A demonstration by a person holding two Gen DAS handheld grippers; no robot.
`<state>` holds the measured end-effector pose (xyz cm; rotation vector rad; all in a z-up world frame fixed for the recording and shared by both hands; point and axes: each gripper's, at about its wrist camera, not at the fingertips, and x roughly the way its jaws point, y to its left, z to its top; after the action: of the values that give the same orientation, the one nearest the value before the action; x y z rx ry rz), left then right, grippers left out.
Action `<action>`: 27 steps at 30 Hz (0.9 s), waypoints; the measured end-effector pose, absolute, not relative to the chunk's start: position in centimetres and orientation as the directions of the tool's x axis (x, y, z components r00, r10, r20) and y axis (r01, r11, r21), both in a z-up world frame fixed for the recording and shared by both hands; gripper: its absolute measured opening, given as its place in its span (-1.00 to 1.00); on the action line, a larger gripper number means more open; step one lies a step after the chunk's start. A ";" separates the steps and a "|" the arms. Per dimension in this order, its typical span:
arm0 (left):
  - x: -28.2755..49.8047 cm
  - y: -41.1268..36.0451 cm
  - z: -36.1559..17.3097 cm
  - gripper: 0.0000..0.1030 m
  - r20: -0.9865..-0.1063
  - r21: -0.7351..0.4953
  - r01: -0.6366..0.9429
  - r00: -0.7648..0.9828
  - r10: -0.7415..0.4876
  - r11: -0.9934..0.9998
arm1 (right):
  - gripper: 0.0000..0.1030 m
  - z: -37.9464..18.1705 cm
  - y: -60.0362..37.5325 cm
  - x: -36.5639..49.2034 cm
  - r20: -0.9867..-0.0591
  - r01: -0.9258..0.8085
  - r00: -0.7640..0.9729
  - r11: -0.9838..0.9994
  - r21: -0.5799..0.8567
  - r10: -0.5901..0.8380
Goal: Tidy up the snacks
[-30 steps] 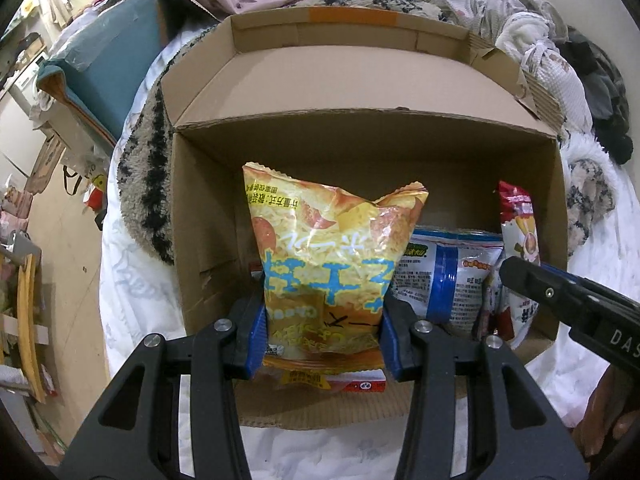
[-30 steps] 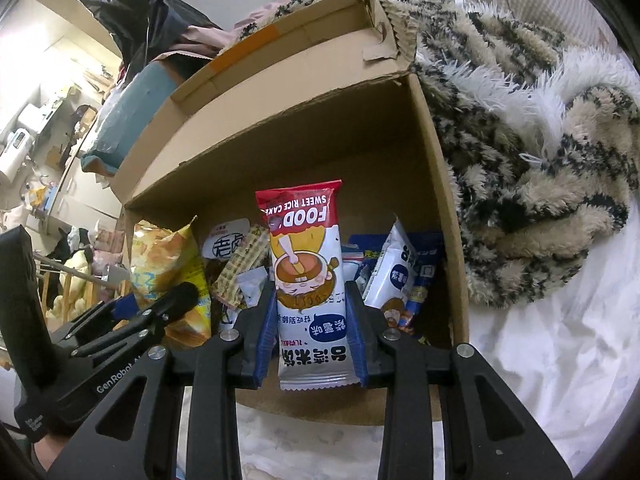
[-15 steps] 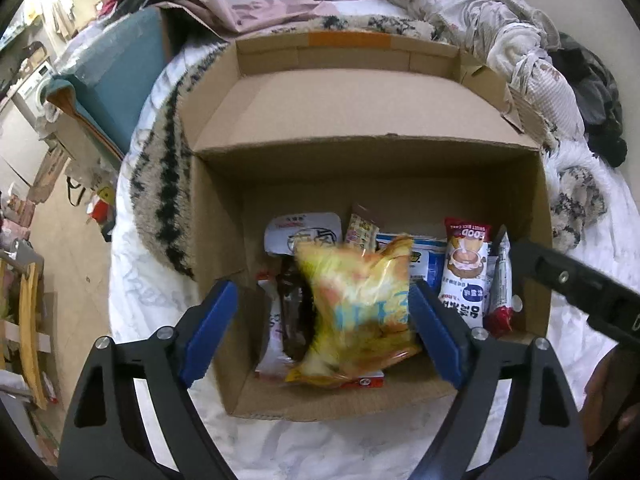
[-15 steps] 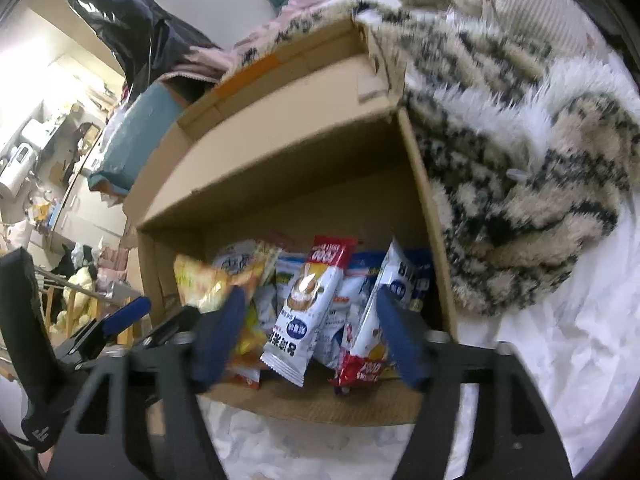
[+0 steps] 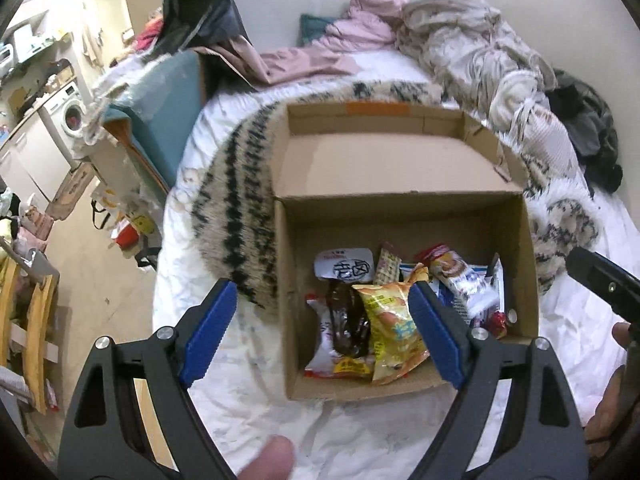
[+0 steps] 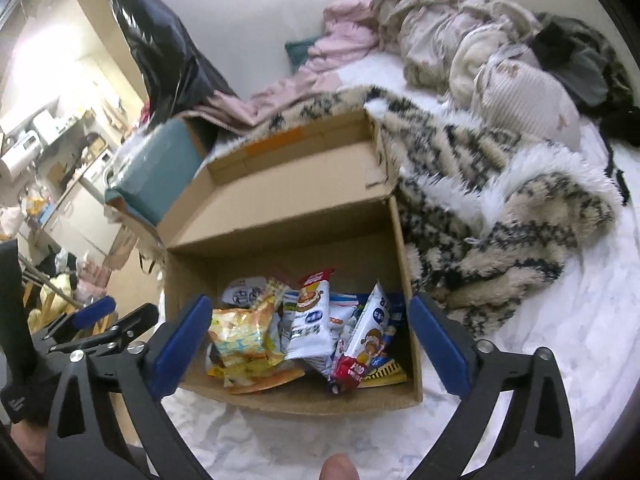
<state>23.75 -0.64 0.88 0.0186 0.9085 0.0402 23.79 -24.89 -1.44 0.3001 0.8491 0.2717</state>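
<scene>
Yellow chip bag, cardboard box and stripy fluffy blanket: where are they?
Yellow chip bag (image 5: 390, 330), left wrist view, bag's middle.
Cardboard box (image 5: 400, 160), left wrist view, open lid flap.
Stripy fluffy blanket (image 6: 500, 208), right wrist view, its middle.

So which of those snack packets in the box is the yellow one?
The crinkly chip bag at the left side of the cardboard box. It alone is yellow; the packets to its right are mostly white, blue and red.

Matt brown corrugated cardboard is seen in the box (image 5: 404, 184) at the centre of the frame, glossy crinkled plastic film in the snack packets (image 6: 308, 320) inside it, shaggy pile in the striped blanket (image 6: 500, 200) at right, and wrinkled white cloth in the sheet (image 6: 592, 320) beneath.
</scene>
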 end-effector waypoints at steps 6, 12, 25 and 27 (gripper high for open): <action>20.4 1.3 2.7 0.66 -0.747 0.017 -0.043 0.663 0.041 0.999 | 1.00 -0.1 -24.4 21.4 -0.699 -0.114 0.649 0.947 0.301 0.301; 16.9 3.0 3.4 0.75 -0.731 -0.030 -0.057 0.682 0.018 0.998 | 1.00 1.2 -23.7 17.9 -0.695 -0.123 0.659 0.953 0.278 0.288; 10.5 4.5 2.4 0.95 -0.682 -0.080 -0.092 0.732 0.013 0.993 | 1.00 1.0 -22.4 11.5 -0.655 -0.121 0.718 0.969 0.215 0.235; 10.2 4.2 2.1 0.96 -0.659 -0.066 -0.083 0.752 0.019 0.994 | 1.00 0.6 -22.6 11.0 -0.639 -0.112 0.734 0.969 0.222 0.231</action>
<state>10.19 4.25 2.15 -0.0929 0.7181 0.0557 10.96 -22.61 0.58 0.1731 0.7237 0.1894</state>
